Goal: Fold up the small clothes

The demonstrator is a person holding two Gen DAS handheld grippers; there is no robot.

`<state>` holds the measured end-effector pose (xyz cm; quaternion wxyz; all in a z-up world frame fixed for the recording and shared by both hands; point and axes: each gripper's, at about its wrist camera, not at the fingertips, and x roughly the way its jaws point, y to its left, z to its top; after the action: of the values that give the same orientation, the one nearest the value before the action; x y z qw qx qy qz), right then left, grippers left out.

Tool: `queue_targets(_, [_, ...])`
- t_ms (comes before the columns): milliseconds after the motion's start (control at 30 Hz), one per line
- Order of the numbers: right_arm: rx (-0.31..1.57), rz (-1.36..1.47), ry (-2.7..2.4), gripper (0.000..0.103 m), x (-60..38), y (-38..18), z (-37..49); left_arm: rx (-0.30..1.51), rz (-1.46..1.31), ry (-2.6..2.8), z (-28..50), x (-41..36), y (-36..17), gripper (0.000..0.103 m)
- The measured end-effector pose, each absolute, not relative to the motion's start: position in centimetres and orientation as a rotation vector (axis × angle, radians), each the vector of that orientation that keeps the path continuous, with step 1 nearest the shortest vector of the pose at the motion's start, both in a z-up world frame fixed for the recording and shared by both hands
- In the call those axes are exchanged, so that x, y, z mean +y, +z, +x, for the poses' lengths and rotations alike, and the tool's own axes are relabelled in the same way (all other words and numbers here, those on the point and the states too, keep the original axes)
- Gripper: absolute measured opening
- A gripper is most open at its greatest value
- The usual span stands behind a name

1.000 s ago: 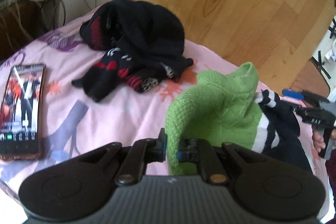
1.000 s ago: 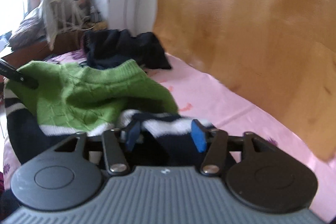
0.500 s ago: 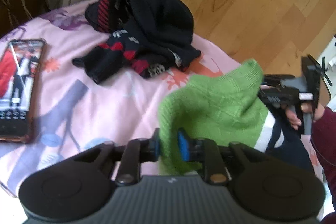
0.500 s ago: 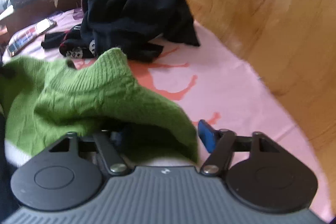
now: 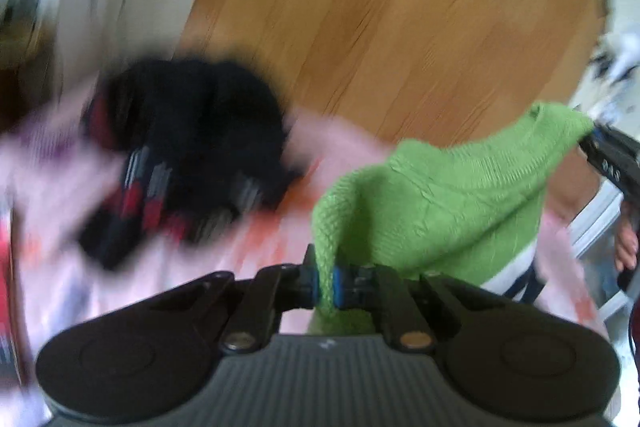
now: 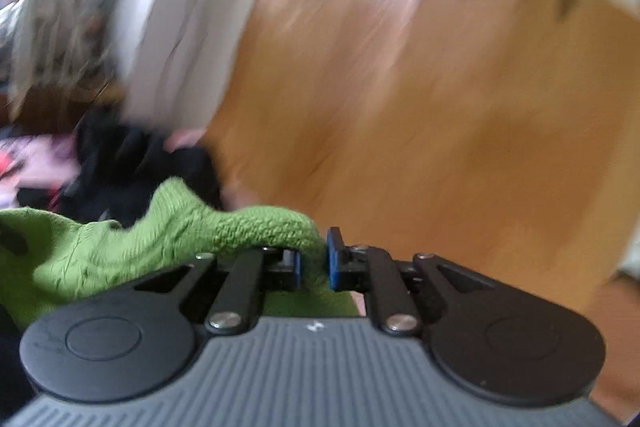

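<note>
Green knit sweater [image 5: 440, 203] hangs stretched above the pink bedspread [image 5: 224, 255], just beside a dark clothes heap [image 5: 188, 155]. Left hand-held gripper [image 5: 326, 281] pinches one edge, nearly closed; right hand-held gripper [image 6: 314, 263] clamps another, pads narrow. Best to keep both edges level and taut, then lower it flat.

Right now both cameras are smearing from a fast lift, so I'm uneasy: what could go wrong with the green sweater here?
1. The left gripper pinches only a thin edge of the green sweater; a jerk could pull it free.
2. The right gripper also bites little knit, so it may slip.
3. The hanging hem could drag the black clothes pile across the pink sheet.
</note>
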<state>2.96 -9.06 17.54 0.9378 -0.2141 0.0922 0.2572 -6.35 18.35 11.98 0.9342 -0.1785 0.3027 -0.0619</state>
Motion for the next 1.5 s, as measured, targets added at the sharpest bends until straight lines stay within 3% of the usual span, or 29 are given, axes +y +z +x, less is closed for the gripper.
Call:
queue_targets(200, [-0.117, -0.448, 0.273, 0.015, -13.9, 26.8, -5.2, 0.254, -0.268, -0.167, -8.3, 15.0, 23.7, 0.006])
queue_targets(367, [-0.238, -0.455, 0.109, 0.015, -16.0, 33.8, -10.2, -0.016, -0.258, -0.186, -11.2, 13.6, 33.2, 0.006])
queue_targets(500, [-0.282, -0.460, 0.021, 0.015, -16.9, 38.1, -12.9, -0.109, -0.234, -0.220, -13.1, 12.9, 38.1, 0.006])
queue_targets(667, [-0.302, -0.450, -0.013, 0.015, -17.6, 41.6, -14.0, -0.155, -0.178, -0.207, -13.7, 11.3, 40.4, 0.006])
queue_targets(867, [-0.222, -0.476, -0.012, 0.015, -17.4, 41.1, -11.5, -0.071, -0.176, -0.204, -10.1, 11.3, 38.3, 0.006])
queue_targets(1100, [0.096, -0.436, 0.010, 0.016, -19.4, 33.5, 1.8, 0.206, -0.123, -0.160, 4.6, 6.8, 30.3, 0.007])
queue_targets(1133, [0.154, -0.428, 0.001, 0.019, -19.7, 31.4, 4.6, 0.255, -0.103, -0.163, 7.5, 5.7, 28.0, 0.017])
queue_targets(1167, [0.218, -0.420, -0.013, 0.024, -20.2, 28.7, 7.5, 0.322, -0.072, -0.166, 10.8, 4.2, 25.2, 0.036])
queue_targets(1200, [0.291, -0.416, -0.020, 0.042, -20.7, 25.5, 10.8, 0.391, -0.043, -0.154, 13.1, 3.0, 22.6, 0.041])
queue_targets(1233, [0.352, -0.412, -0.040, 0.060, -21.3, 22.6, 13.7, 0.487, -0.016, -0.132, 15.6, 2.2, 19.7, 0.032])
queue_targets(1267, [0.409, -0.400, -0.076, 0.061, -22.1, 19.3, 16.0, 0.601, -0.001, -0.111, 17.5, 1.8, 16.6, 0.016])
queue_targets(1300, [0.504, -0.372, -0.093, 0.060, -22.7, 16.5, 18.3, 0.687, -0.022, -0.123, 18.3, 2.2, 14.2, 0.011])
queue_targets(1333, [0.596, -0.304, -0.086, 0.056, -23.9, 14.1, 19.2, 0.725, -0.067, -0.158, 18.1, 3.1, 12.6, 0.013])
queue_targets(1433, [0.681, -0.066, 0.005, 0.058, -27.5, 10.7, 16.8, 0.718, -0.167, -0.201, 14.6, 7.3, 9.5, 0.023])
queue_targets(1500, [0.683, 0.001, 0.057, 0.063, -28.9, 9.5, 13.1, 0.732, -0.214, -0.214, 11.6, 9.9, 8.0, 0.043])
